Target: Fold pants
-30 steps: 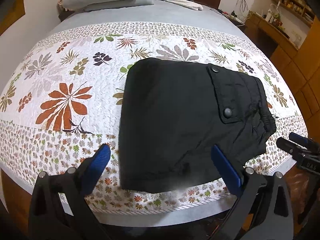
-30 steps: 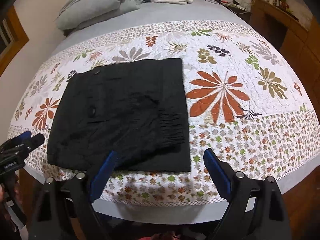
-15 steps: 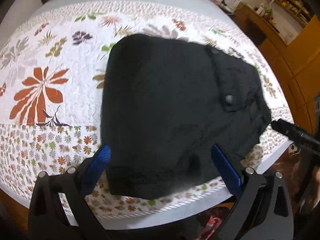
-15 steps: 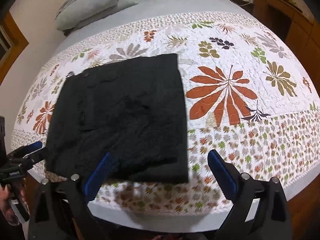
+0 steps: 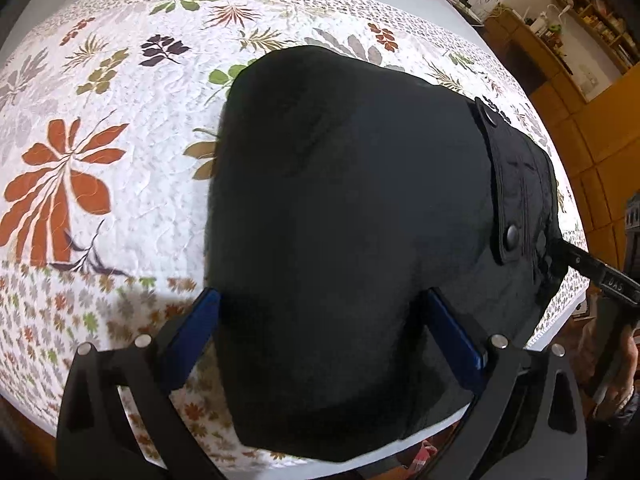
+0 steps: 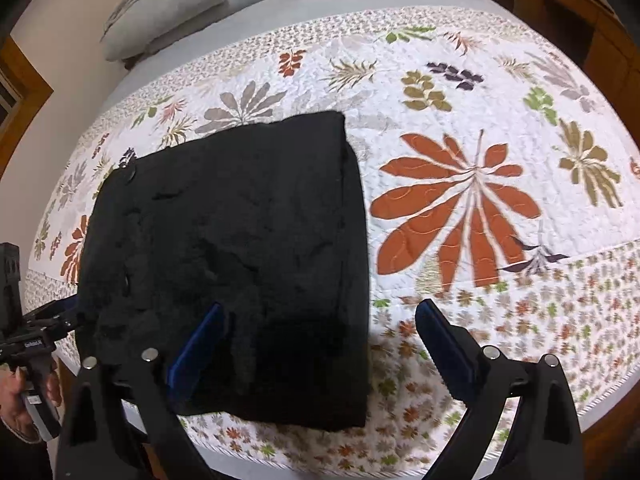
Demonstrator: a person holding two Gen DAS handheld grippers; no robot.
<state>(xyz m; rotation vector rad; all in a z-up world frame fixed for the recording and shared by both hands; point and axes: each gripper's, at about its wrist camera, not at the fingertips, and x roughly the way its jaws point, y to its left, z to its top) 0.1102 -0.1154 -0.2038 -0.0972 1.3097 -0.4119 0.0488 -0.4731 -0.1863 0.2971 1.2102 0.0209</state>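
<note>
The black pants [image 5: 352, 208] lie folded into a thick block on the floral quilt [image 5: 100, 152], near the bed's front edge; they also show in the right wrist view [image 6: 224, 248]. My left gripper [image 5: 320, 328] is open, its blue fingers straddling the near edge of the pants. My right gripper [image 6: 320, 340] is open over the block's near right corner, with one finger over the cloth and the other over the quilt. Each gripper shows at the side of the other's view, at the pants' waistband end [image 5: 600, 276] and at the far side [image 6: 36, 336].
Grey pillows [image 6: 172, 8] and bunched clothes lie at the head of the bed. Wooden cabinets and shelves [image 5: 580, 60] stand beside the bed. The quilt's front edge [image 6: 520, 420] drops off just below the grippers.
Both grippers have moved forward and down toward the pants, which now fill more of each view. Both stay open. The pants have not moved.
</note>
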